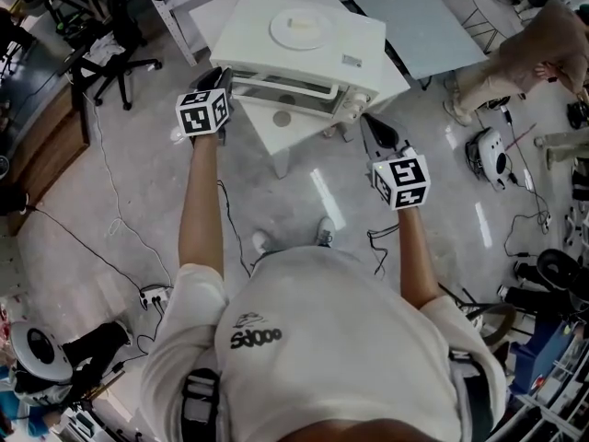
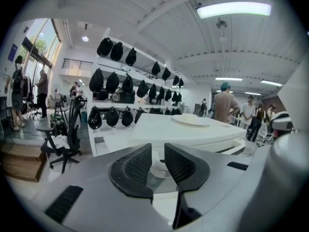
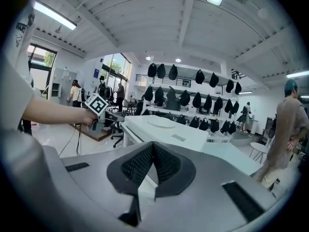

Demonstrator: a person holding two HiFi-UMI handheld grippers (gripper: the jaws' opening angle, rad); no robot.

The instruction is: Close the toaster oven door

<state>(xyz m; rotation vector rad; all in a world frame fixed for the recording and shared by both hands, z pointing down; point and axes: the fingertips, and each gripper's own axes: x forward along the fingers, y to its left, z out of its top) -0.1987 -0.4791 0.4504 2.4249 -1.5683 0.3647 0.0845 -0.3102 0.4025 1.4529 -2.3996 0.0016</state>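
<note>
The left gripper [image 2: 158, 151] is held with its jaws apart, and a narrow gap is left between the ribbed pads. Through that gap a small white rounded part is seen, low at the near left corner of the toaster oven [image 1: 248, 35]. What that part is, and whether it is touched, cannot be told. In the head view this gripper is carried at the oven's left front corner, at the end of the person's outstretched left arm [image 1: 201, 201].

Well to the left of the oven, a black office chair [image 1: 106, 63] is seen on the floor.

The oven itself is set on a white table [image 1: 294, 138], with its front face turned toward the person. A white plate [image 1: 300, 28] is laid on the oven's top. The door [image 1: 276, 87] is seen as a glass strip across the front and appears raised against it. Whether it is fully shut cannot be judged from so steep an angle. At the right end of the front, the knobs [image 1: 354, 109] are visible.

The right gripper [image 3: 153, 146] is held with its jaws brought together, tips meeting, and nothing is caught between them. It is carried just off the oven's right front corner, near the knobs but apart from them, with its black tips pointed toward the oven.

Well to the right of the oven, a person [image 1: 525, 53] is seen standing.
</note>
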